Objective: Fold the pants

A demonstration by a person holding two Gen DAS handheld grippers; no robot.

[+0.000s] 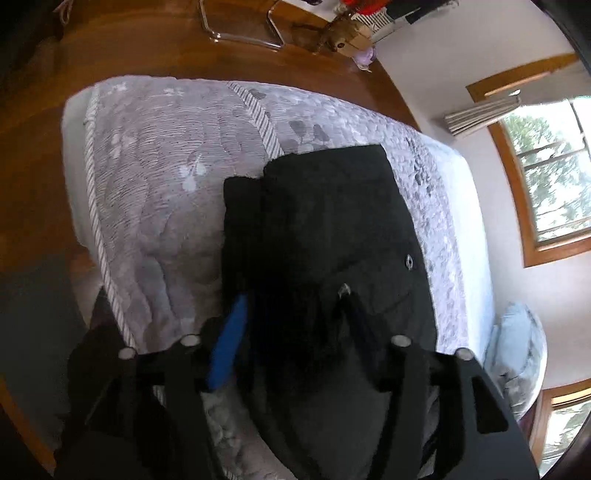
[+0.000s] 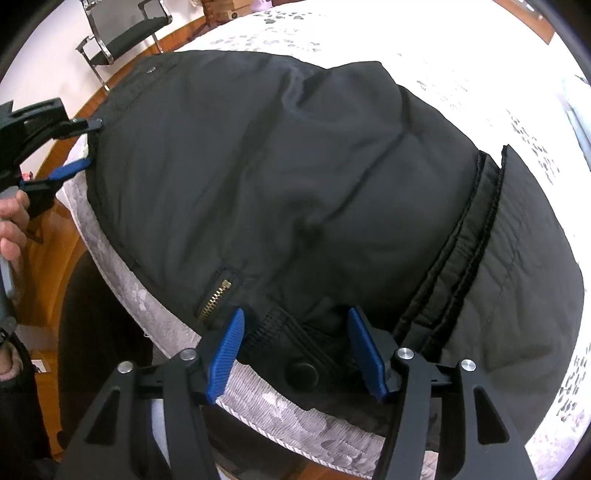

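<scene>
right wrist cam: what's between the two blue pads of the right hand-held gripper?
In the right wrist view, the right hand-held gripper straddles the near edge of the black pants: a mesh-lined waistband section with a round black snap button. The pads stand apart from it.

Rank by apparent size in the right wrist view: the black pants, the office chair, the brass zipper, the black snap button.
1. black pants, filling most of the view
2. office chair, though it stands far back and so looks small
3. brass zipper and black snap button: too alike to rank

Daylight from window (image 1: 554,177); bedspread (image 2: 443,55) overexposed; left view motion-blurred; fisheye edges.
</scene>
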